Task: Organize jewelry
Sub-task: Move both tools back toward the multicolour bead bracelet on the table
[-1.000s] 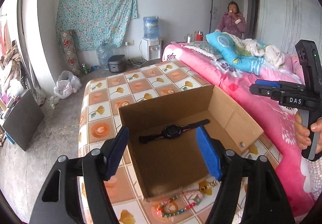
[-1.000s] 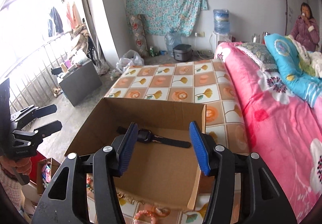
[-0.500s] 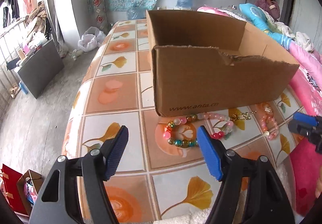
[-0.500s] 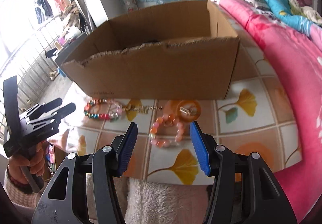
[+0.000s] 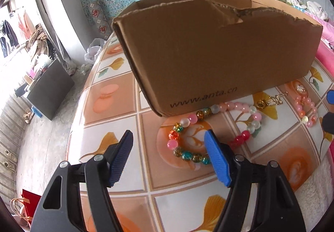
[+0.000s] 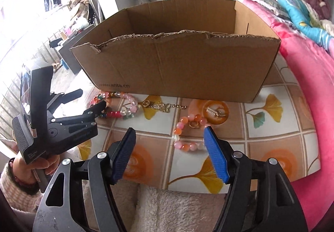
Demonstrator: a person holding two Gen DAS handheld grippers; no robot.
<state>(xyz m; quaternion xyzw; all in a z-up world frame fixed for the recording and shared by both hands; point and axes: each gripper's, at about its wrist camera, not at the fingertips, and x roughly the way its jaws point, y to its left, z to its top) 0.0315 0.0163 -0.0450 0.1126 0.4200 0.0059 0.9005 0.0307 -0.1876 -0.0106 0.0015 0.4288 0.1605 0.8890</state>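
The left gripper (image 5: 168, 156) hangs low over the tiled worktop (image 5: 117, 123) with its blue pads spread wide and nothing between them; its right pad sits just at the near edge of the multicoloured bead bracelet (image 5: 210, 129), which lies on the worktop against the foot of the cardboard box (image 5: 208, 50). The right gripper (image 6: 169, 153) is also empty, its jaws opening at this moment, with bare tile between them. The pink and orange bead bracelet (image 6: 183, 129) lies just ahead of its right pad, close to the worktop's near edge.

Further out, between the two bracelets, a gold chain (image 6: 165, 105) runs along the front of the box, and a small gold spring-like piece (image 6: 215, 112) rests on an orange tile near the box's right front corner. A small gold ring (image 6: 195, 124) sits inside the pink bracelet's loop. The box stands towards the middle of the worktop, open at the top (its inside cannot be seen from this low angle).

The step in hand looks like the approach for a pick: both grippers are lined up on a bracelet each, none lifted yet. The next move calls for shifting each gripper rightwards so one strand of beads falls between the pads, lowering to the tile, and closing gently, since round beads may roll or slip free.
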